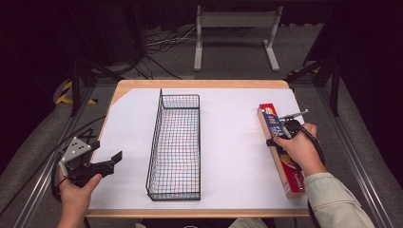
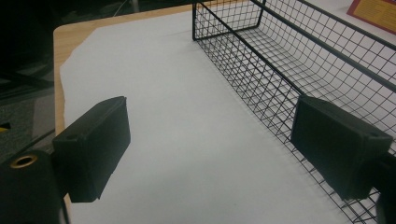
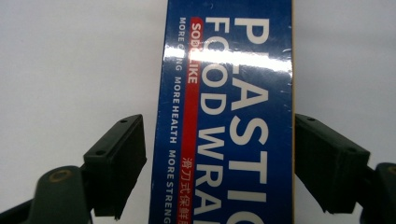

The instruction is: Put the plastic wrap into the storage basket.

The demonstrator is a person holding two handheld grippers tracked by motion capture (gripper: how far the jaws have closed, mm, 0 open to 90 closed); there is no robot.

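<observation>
Wooden table (image 1: 199, 83) covered by white sheet (image 1: 233, 156), wood exposed along far edge and cut far-left corner. Black wire basket (image 1: 175, 147) standing lengthwise at mid-table; broad bare sheet on both flanks. Plastic wrap box (image 1: 280, 149) lying lengthwise near right table edge, well apart from basket.

Left gripper (image 1: 107, 164) held at left table edge, near front corner. Left gripper view: jaws spread wide over bare sheet, nothing between them, basket's wire wall (image 2: 261, 79) just beyond the right-hand jaw, a corner of the box (image 2: 373, 11) visible at top right.

Right gripper (image 1: 285, 130) positioned over far half of box, hand (image 1: 299, 149) covering the middle. Right gripper view: box's blue printed face (image 3: 229, 116) between the jaws, lettering "PLASTIC FOOD WRAP" legible; high view too small for that. Jaws open, straddling box: right-hand jaw at box edge, contact not determinable; left-hand jaw standing off with a narrow gap.
</observation>
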